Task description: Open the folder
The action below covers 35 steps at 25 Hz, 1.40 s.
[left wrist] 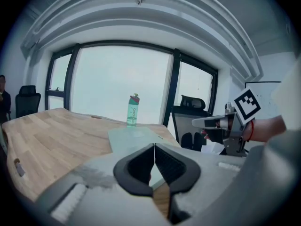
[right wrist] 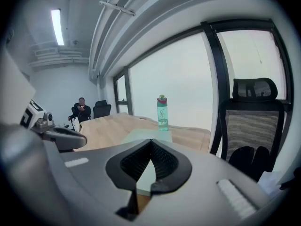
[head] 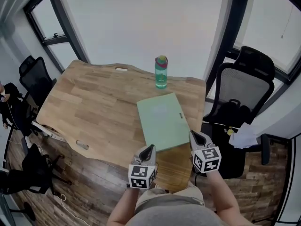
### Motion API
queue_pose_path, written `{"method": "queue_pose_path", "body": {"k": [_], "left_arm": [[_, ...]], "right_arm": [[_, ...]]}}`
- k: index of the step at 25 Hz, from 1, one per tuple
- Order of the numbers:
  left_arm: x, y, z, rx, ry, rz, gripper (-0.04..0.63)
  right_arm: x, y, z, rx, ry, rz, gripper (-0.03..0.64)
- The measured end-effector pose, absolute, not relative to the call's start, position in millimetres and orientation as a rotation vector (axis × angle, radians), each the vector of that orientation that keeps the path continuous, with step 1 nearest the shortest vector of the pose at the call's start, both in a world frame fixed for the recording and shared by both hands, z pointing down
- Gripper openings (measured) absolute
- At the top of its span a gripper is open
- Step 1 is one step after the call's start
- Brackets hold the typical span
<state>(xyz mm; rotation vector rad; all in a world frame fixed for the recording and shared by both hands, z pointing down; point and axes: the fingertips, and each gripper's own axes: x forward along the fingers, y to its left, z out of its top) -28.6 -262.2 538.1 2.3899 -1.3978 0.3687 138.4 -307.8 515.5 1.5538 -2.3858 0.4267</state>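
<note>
A pale green folder (head: 162,120) lies flat and closed on the wooden table (head: 94,107), near its front right corner. It also shows in the left gripper view as a green sheet, the folder (left wrist: 134,138), and beyond the right jaws, the folder (right wrist: 146,136). My left gripper (head: 151,148) hovers at the folder's near left corner, jaws shut with nothing in them. My right gripper (head: 191,133) is over the folder's near right corner, tips together and empty. Both left gripper (left wrist: 154,146) and right gripper (right wrist: 150,141) point a little downward at the folder.
A teal water bottle (head: 161,72) stands upright behind the folder near the far table edge. A black office chair (head: 242,86) is close on the right of the table. More chairs (head: 33,76) and a seated person are at the left. Windows run behind the table.
</note>
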Motion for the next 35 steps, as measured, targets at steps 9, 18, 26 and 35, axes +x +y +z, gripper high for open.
{"method": "queue_pose_path", "body": {"k": [9,18,26,35], "left_arm": [[-0.6,-274.4,583.5,2.403,-1.332,0.619,0.102],[13.9,-273.8,627.1,2.500,-1.298,1.011,0.218],[19.7,-276.8,646.1,2.555,-1.275,1.265,0.277],[25.4,-279.5,657.2,2.592,-1.224,1.400,0.282]], "right_arm": [[157.0,-350.6,581.6,1.444,-2.285,0.536,0.002],[166.3,-365.8,627.0,1.384,-2.185,0.624,0.002],[169.6,-365.7,655.0,1.337,-2.125,0.664,0.002],[169.6,-366.6,657.7,1.319,-2.122,0.699,0.003]]}}
